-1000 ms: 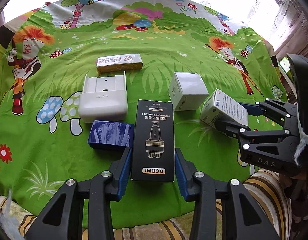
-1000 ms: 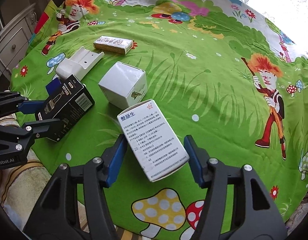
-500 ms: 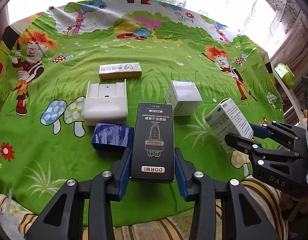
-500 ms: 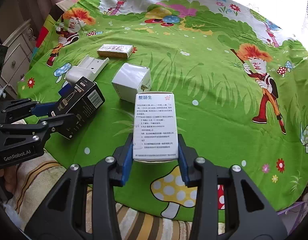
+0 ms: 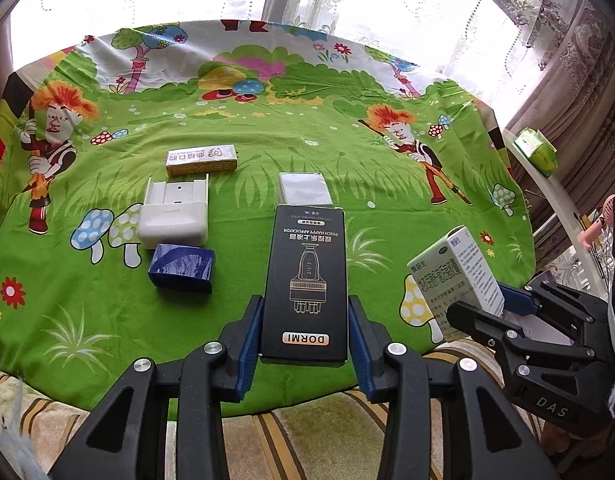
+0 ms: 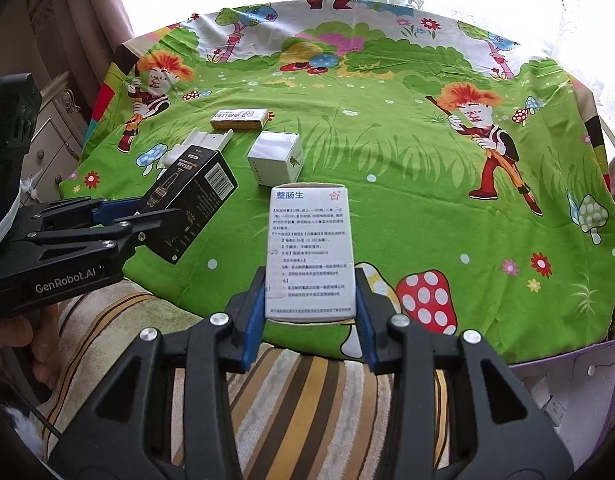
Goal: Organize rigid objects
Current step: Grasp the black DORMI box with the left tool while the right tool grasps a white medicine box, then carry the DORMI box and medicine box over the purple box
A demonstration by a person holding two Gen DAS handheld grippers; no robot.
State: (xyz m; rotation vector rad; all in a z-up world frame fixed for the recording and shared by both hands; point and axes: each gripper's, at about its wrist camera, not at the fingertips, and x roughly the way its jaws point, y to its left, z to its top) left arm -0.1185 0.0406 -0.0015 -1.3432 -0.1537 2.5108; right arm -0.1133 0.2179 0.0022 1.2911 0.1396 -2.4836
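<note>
My left gripper (image 5: 305,330) is shut on a tall black DORMI box (image 5: 307,280), held lifted over the near edge of the table. My right gripper (image 6: 309,306) is shut on a white medicine box (image 6: 310,252) with blue print, also lifted off the cloth. Each gripper with its box shows in the other view: the white medicine box (image 5: 455,272) at right, the black box (image 6: 195,200) at left. On the green cartoon tablecloth (image 5: 267,152) lie a white cube box (image 5: 303,188), a white holder (image 5: 173,216), a dark blue box (image 5: 181,268) and a yellow-white flat box (image 5: 201,158).
A striped cushion (image 6: 307,380) lies below the table's near edge. A white shelf with a green packet (image 5: 535,152) stands at the right. A cabinet with drawers (image 6: 55,136) is at the left, curtains and a bright window behind.
The right gripper closed on the white medicine box and straightened it. Both grippers pulled back toward the table's near edge and rose, each carrying its box.
</note>
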